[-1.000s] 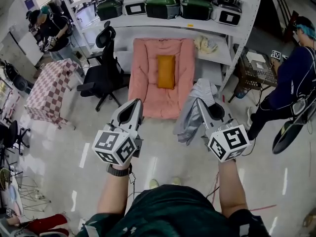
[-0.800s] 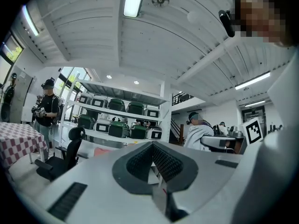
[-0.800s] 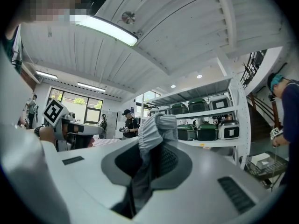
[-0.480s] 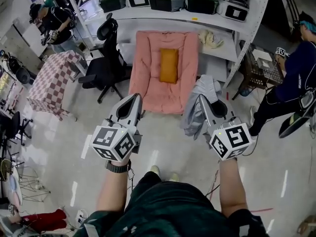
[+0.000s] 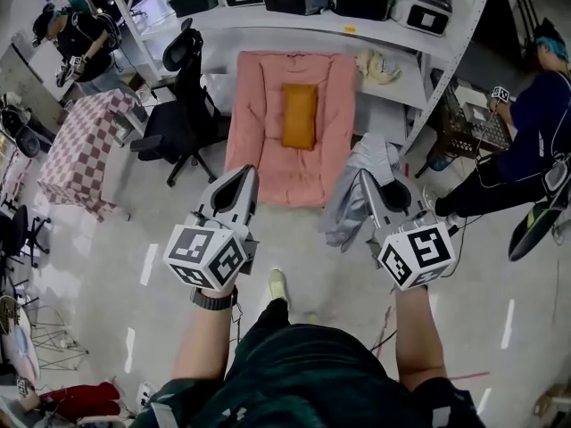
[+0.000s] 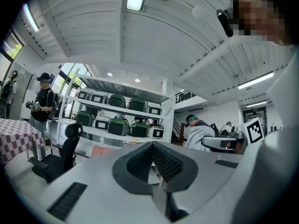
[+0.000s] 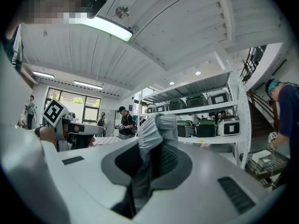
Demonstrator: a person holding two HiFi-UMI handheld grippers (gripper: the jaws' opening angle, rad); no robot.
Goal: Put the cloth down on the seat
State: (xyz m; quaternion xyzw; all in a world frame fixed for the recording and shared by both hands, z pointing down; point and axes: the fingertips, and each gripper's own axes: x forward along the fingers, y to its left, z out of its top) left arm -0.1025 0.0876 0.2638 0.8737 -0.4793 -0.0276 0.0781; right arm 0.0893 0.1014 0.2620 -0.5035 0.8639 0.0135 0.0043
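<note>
We are holding our left gripper (image 5: 244, 178) closed and empty, pointing toward the pink seat (image 5: 259, 123) with its orange cushion (image 5: 300, 116), while our right gripper (image 5: 368, 181) is clamping the grey cloth (image 5: 350, 199), hanging near the seat's right edge.

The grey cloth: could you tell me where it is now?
In the head view, the grey cloth hangs from the right gripper, by the right edge of the pink seat.

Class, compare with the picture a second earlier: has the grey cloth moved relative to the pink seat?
Yes, slightly: the cloth, held by the right gripper, has edged forward toward the pink seat, still off its front-right corner.
</note>
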